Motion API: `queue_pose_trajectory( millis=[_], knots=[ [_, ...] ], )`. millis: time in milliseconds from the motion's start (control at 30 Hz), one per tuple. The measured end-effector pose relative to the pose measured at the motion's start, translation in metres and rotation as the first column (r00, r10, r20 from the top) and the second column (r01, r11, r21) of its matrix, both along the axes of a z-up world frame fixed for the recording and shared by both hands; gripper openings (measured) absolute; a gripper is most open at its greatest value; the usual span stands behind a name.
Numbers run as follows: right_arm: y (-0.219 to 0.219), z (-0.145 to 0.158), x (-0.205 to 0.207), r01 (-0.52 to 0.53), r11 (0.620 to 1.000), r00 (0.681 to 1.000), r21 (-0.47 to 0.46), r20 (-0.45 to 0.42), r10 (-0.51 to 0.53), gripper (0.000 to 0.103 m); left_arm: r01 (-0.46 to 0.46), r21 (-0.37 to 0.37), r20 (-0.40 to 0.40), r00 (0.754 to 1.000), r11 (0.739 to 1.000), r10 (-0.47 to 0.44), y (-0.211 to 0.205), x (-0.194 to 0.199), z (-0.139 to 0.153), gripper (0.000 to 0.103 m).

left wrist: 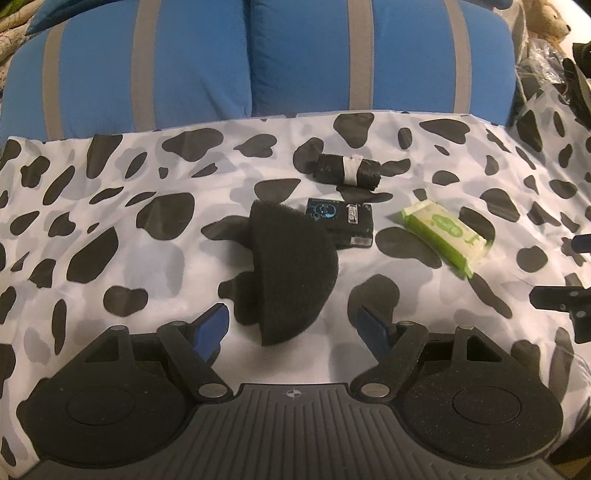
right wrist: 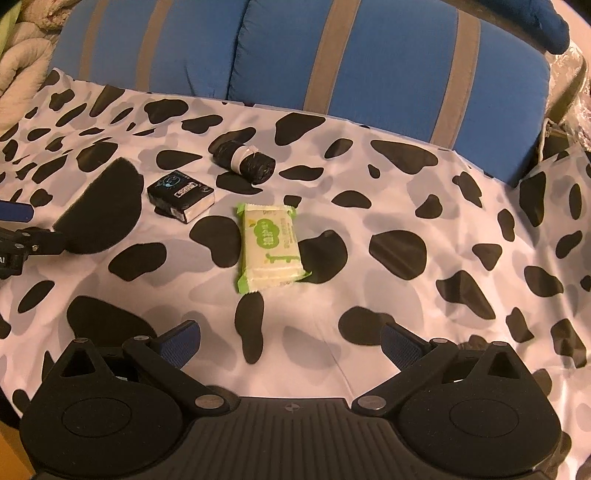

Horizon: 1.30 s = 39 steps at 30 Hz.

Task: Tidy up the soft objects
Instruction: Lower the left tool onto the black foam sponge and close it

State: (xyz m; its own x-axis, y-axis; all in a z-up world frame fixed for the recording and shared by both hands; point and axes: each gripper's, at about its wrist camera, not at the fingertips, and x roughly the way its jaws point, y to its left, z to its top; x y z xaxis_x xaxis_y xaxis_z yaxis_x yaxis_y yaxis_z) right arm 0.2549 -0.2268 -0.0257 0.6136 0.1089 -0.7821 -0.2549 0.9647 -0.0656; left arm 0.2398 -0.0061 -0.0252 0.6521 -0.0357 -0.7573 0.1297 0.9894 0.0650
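Observation:
A black half-round sponge (left wrist: 288, 269) lies on the cow-print cloth (left wrist: 110, 206), just ahead of my open left gripper (left wrist: 295, 326), its near edge between the blue fingertips. Behind it lie a black box (left wrist: 345, 219), a black roll with white tape (left wrist: 349, 170) and a green-and-white tissue pack (left wrist: 445, 232). In the right wrist view my right gripper (right wrist: 290, 343) is open and empty, hovering short of the tissue pack (right wrist: 271, 247). The box (right wrist: 181, 195), roll (right wrist: 245, 160) and sponge (right wrist: 101, 214) lie further left; the left gripper's finger (right wrist: 16, 212) shows beside the sponge.
Blue cushions with grey stripes (left wrist: 258, 62) stand along the back of the cloth. A plush toy (left wrist: 550, 18) and dark clutter sit at the far right. The right gripper's tip (left wrist: 561, 299) shows at the right edge of the left wrist view. Beige bedding (right wrist: 22, 66) lies at the far left.

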Motion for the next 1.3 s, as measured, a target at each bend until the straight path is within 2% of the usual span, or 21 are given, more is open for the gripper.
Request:
queue_pose_trajectory(
  millis=[300, 400, 567, 700, 1300],
  knots=[
    [-0.004, 0.0, 0.017, 0.012, 1.0, 1.0, 0.025, -0.01, -0.012, 0.103, 0.001, 0.003, 0.001, 1.0, 1.0, -0.001, -0.005, 0.018, -0.004, 0.076],
    [-0.005, 0.0, 0.018, 0.015, 1.0, 1.0, 0.028, -0.011, -0.015, 0.103, -0.001, 0.004, 0.003, 1.0, 1.0, 0.001, -0.006, 0.025, -0.005, 0.082],
    [-0.006, 0.002, 0.019, 0.013, 0.999, 1.0, 0.035, -0.014, -0.013, 0.103, 0.003, 0.01, -0.014, 1.0, 1.0, -0.002, -0.011, 0.037, -0.01, 0.084],
    [-0.006, 0.004, 0.018, 0.006, 0.999, 1.0, 0.038, -0.014, -0.006, 0.103, 0.004, 0.03, -0.025, 1.0, 1.0, -0.004, -0.012, 0.047, -0.016, 0.085],
    [-0.004, 0.005, 0.017, -0.017, 0.999, 1.0, 0.034, -0.016, 0.017, 0.103, -0.028, 0.035, -0.066, 0.997, 0.999, 0.03, -0.016, 0.074, -0.034, 0.085]
  ],
)
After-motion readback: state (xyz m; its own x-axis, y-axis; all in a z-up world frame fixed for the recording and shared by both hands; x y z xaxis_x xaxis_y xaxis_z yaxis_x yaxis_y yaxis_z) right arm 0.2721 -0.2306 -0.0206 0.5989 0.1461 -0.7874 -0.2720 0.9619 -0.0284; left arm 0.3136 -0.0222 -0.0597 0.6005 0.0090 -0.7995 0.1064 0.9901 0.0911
